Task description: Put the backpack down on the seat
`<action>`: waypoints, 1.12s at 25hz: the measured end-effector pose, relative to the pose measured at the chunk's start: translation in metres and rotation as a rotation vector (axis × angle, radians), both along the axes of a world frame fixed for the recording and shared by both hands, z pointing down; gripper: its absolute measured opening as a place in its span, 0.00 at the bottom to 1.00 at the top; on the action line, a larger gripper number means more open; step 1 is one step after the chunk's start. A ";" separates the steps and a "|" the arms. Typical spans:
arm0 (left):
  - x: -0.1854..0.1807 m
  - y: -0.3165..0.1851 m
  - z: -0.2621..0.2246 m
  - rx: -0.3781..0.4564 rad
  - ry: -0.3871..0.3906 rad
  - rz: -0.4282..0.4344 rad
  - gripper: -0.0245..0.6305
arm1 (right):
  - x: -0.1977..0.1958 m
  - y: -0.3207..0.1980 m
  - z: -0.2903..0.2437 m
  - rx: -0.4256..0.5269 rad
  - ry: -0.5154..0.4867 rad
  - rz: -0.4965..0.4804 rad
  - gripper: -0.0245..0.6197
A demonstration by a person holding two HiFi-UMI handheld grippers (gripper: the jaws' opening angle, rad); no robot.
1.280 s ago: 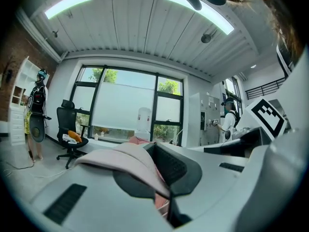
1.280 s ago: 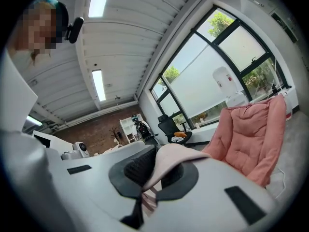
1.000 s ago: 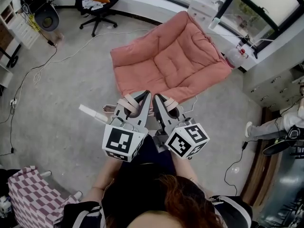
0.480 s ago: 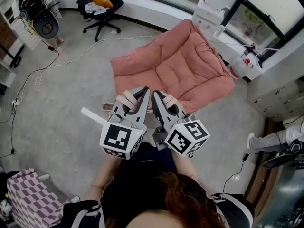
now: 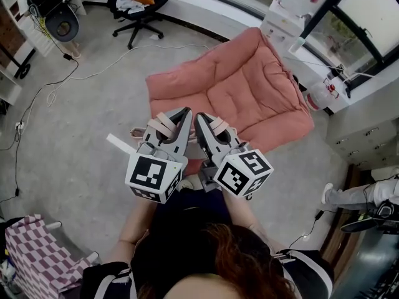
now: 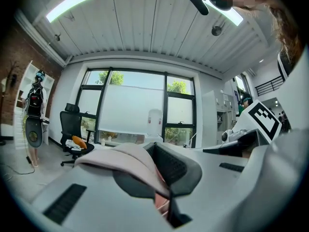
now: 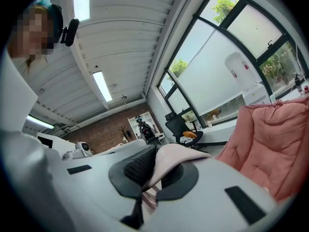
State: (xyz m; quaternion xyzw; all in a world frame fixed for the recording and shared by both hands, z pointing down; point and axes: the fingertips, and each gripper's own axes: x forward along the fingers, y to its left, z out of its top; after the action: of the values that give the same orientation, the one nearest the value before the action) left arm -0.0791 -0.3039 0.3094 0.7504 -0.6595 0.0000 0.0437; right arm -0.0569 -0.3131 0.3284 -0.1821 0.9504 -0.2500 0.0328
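Two webbing straps (image 5: 163, 124) of the pale pink fabric backpack (image 5: 137, 132) cross the grippers, one each. The left gripper (image 5: 182, 113) and the right gripper (image 5: 199, 118) are both clamped tight on a strap and point toward the salmon-pink quilted seat (image 5: 249, 86). The backpack hangs beneath them, almost hidden, over the grey floor (image 5: 81, 123). I cannot tell its long axis.

The left tool (image 5: 185, 113) and right tool (image 5: 199, 118) are light grey with black pads. Each bears a white cube with black square markers and grips pale pink backpack straps (image 5: 166, 124). Ahead of them the quilted seat (image 5: 240, 89) is salmon pink on a grey floor (image 5: 81, 129), and beyond the left tool is a black office chair (image 5: 137, 8).
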 end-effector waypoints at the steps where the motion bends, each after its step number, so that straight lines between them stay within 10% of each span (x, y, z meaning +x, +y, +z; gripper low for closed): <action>1: -0.003 -0.003 0.001 -0.005 0.000 0.000 0.06 | -0.003 -0.003 0.002 -0.008 0.002 0.000 0.09; 28: -0.115 -0.098 0.045 -0.132 0.064 0.347 0.06 | -0.117 -0.090 0.048 -0.132 0.040 0.292 0.09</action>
State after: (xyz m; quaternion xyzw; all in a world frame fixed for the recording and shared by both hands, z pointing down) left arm -0.1943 -0.4015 0.3542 0.8480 -0.5171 0.0266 0.1131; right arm -0.1743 -0.4027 0.3768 -0.3252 0.8956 -0.3010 0.0380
